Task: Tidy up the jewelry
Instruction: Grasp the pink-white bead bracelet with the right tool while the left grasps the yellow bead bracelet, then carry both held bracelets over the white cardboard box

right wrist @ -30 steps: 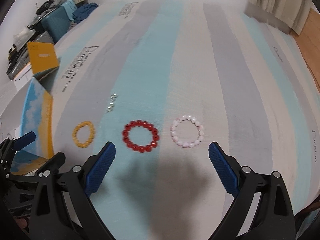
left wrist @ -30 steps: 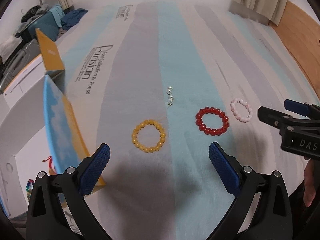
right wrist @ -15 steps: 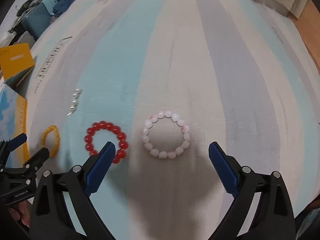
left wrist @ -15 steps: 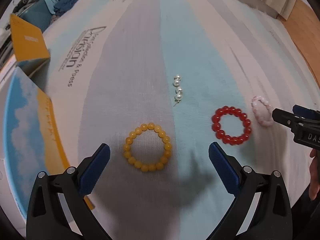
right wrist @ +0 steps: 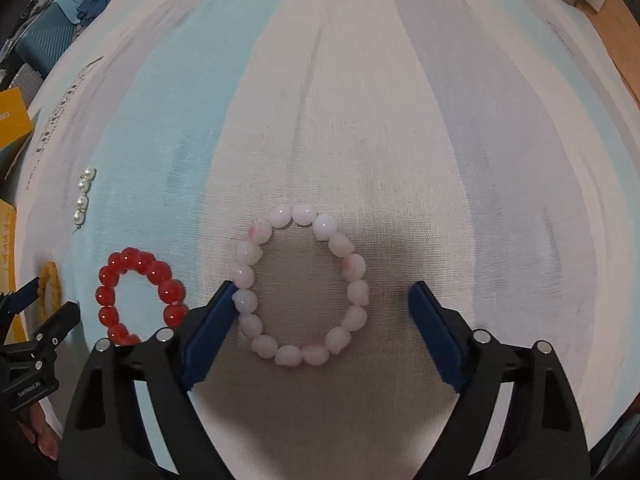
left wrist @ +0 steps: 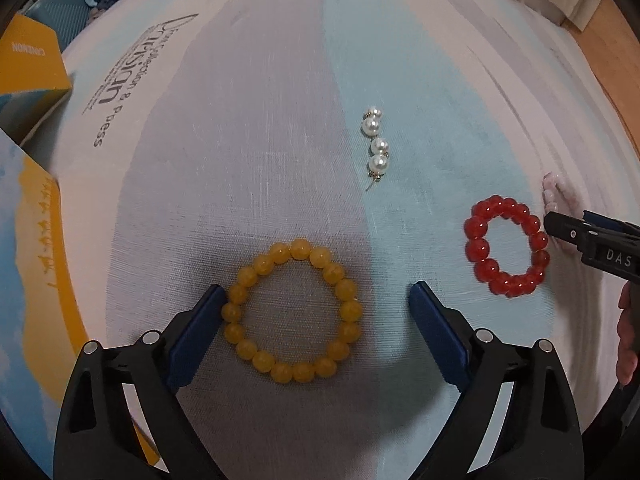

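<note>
Both hand-held grippers stand apart. The left hand-held gripper [left wrist: 316, 312] frames the yellow bracelet [left wrist: 293, 312] on the striped cloth [left wrist: 280, 120]; the right hand-held gripper [right wrist: 322, 308] frames the pink bracelet [right wrist: 301, 291], the red bracelet [left wrist: 506, 245] lying between them.

Soft, even indoor light, moderately bright, slightly cool. Broad diffuse shadows on the striped cloth [left wrist: 280, 128] beneath the yellow bead bracelet [left wrist: 293, 312] and the pink bead bracelet [right wrist: 301, 290]. Small highlights on pearl earrings [left wrist: 376, 144] and red bead bracelet [left wrist: 506, 245]. Strong fisheye bulge, dark vignette in corners. Centre sharp; far edges and upper cloth smeared with blur.
</note>
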A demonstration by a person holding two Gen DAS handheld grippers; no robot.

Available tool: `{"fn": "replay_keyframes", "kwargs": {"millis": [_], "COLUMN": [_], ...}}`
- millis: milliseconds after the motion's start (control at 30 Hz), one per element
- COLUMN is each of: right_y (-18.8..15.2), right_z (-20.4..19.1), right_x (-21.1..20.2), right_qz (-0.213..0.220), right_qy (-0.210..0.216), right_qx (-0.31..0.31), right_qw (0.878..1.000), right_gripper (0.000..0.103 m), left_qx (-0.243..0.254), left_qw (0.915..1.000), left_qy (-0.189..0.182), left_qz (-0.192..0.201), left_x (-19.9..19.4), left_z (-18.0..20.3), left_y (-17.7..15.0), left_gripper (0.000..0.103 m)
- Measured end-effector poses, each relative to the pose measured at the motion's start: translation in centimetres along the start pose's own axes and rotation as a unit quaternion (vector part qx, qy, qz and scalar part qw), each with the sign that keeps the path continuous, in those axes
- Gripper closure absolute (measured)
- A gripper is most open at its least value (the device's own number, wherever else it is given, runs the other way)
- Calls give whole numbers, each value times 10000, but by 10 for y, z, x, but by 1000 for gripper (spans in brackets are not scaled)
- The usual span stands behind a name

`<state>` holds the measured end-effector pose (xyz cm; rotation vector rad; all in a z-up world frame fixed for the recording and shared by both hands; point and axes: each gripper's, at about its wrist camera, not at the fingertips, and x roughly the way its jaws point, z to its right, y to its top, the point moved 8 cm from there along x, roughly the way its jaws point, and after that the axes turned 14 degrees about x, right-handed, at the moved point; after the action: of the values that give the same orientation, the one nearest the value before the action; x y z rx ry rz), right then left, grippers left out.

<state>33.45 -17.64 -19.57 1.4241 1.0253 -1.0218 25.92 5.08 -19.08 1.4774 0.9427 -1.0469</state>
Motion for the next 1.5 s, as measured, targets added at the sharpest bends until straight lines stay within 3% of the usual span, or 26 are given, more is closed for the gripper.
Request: {"fn": "replay_keyframes", "kwargs": {"millis": [200, 333, 400, 467, 600, 667, 900, 1033, 1233, 1267, 1500], "right_y": [-4, -6, -8, -10, -15, -17, -15, -16, -20, -18, -20], "right_z": [-2, -1, -3, -3, -2, -2, -4, -2, -1, -3, -5], "right_x": [-4, -8, -11, -14, -18, -19, -30, -41, -59, -60, -88], "right_qz": [138, 168, 177, 183, 183, 188, 206, 286, 405, 431, 586], "right_qy": [-65, -68, -91, -129, -118, -109, -16, -14, 17, 15, 97], "right_qx": [-127, -172, -246, -282, -266, -259, -225, -213, -215, -224, -236], "right_qw": [9998, 9997, 9995, 9994, 9994, 9994, 9995, 9994, 9989, 9988, 9980], "right_gripper": [47, 61, 77, 84, 85, 85, 85, 85, 87, 93, 94], "left_qx": [-35, 8, -17, -6, 67, 77, -124, -36, 32, 39, 85], "left_qw": [9999, 9999, 9999, 9999, 9997, 9995, 9987, 9991, 9992, 9992, 9986], "left_qy": [-28, 1, -25, -54, -119, -214, -437, -325, -234, -235, -186], "left_qz": [95, 136, 149, 160, 195, 202, 229, 278, 318, 334, 490], "left_x": [2, -3, -5, -7, -12, -13, -23, -33, -50, -53, -81], "left_z": [-3, -1, -2, -2, 1, 4, 8, 10, 12, 12, 14], "left_y": [-3, -8, -9, -10, -13, -13, -17, -16, -15, -15, -11], "left_gripper": [21, 32, 39, 47, 65, 84, 85, 95, 95, 95, 95]}}
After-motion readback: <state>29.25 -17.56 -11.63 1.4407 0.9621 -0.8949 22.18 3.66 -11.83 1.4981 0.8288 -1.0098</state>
